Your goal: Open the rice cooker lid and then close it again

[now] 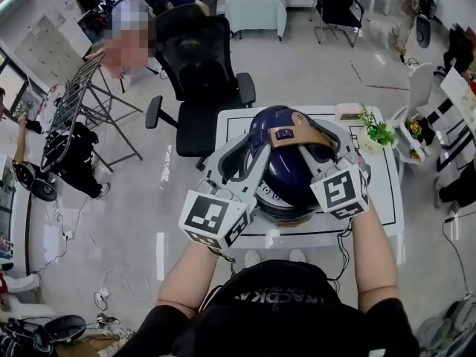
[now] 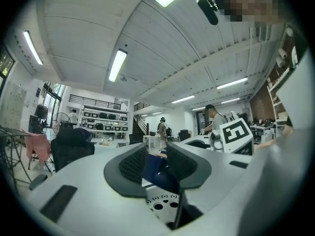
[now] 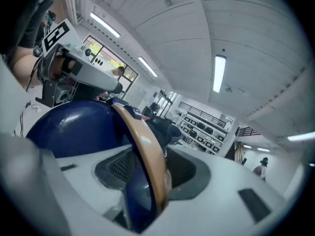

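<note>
**Lid Raised at the Front: Right Grip Firm, Left Grip Slack**

Standing on the white rectangular table (image 1: 387,199), close in front of the person: the dark blue, dome-shaped rice cooker (image 1: 286,173), flanked by both tools. Clamped across the tan curved plastic handle band (image 1: 301,134) with the right gripper (image 3: 147,168), pads pressing on the band's two faces, probably as the one firm purchase for swinging the lid on its hinge. Set at the opposite side with the left gripper (image 2: 156,163), jaws parted, a dark blue edge standing between the pads but not pinched; seemingly placed there to steady rather than to carry. Judged as mid-opening: lid apparently tilted up, not yet fully back, closing still to come.

From the head view: the symmetry of the two tools about the dome and the cooker's place on the table, but no clear reading of either pair of pads. From the right gripper view: the band wedged between the pads, with the glossy blue dome swelling to the left. Only from the left gripper view: the gap beside each pad and, below them, a white perforated plate (image 2: 161,204), likely the lid's inner face or a steam vent; cannot tell which.
</note>
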